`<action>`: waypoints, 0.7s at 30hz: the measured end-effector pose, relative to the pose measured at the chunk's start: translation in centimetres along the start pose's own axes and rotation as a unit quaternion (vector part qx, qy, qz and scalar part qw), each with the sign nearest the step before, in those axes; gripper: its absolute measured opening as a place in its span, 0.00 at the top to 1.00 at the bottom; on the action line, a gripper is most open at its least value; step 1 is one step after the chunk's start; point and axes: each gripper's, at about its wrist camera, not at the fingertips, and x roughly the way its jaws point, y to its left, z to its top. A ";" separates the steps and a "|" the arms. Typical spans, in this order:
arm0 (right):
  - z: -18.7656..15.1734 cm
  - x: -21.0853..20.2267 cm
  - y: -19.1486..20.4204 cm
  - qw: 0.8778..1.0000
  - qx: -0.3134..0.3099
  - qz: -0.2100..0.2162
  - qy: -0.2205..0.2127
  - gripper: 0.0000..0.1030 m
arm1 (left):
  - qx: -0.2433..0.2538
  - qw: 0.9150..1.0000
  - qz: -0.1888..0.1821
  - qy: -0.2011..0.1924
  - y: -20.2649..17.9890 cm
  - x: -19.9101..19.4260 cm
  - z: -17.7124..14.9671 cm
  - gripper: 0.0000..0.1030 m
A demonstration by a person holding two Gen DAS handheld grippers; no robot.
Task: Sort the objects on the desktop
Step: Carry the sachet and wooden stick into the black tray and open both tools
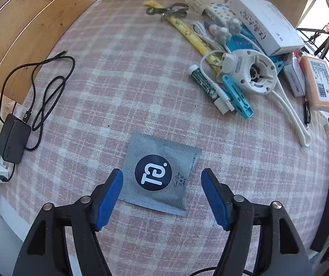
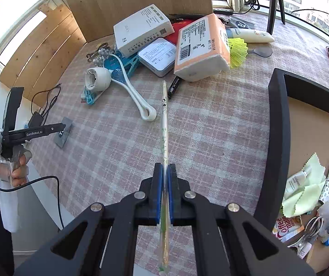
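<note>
A grey sachet with a dark round logo lies flat on the pink checked cloth. My left gripper is open just above it, a blue pad on each side of the sachet's near half. The sachet also shows in the right wrist view, beneath the left gripper's fingers. My right gripper is shut on a long thin clear ruler with green print, held edge-on above the cloth and pointing toward the pile.
A pile at the far side holds white boxes, an orange tissue pack, a white round device with a strap, a blue clip, a yellow ruler. A black charger and cable lie left. A black-walled box with sorted items stands right.
</note>
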 end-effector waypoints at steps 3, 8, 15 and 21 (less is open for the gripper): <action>-0.3 0.0 0.0 1.000 0.002 -0.003 0.002 0.95 | 0.016 0.999 0.010 0.026 -0.3 1.8 -0.5 0.30; -0.4 -0.4 -0.3 1.000 0.011 -0.010 -0.002 0.95 | -0.001 1.000 -0.003 0.024 0.6 2.7 -1.2 0.22; -0.4 -0.8 -1.1 0.999 0.029 -0.018 -0.008 0.95 | 0.010 1.000 -0.011 0.006 0.2 1.5 -2.6 0.61; -0.2 -1.3 -1.3 0.999 0.034 -0.021 -0.015 0.95 | 0.010 1.000 -0.009 0.004 -0.1 1.6 -3.8 0.87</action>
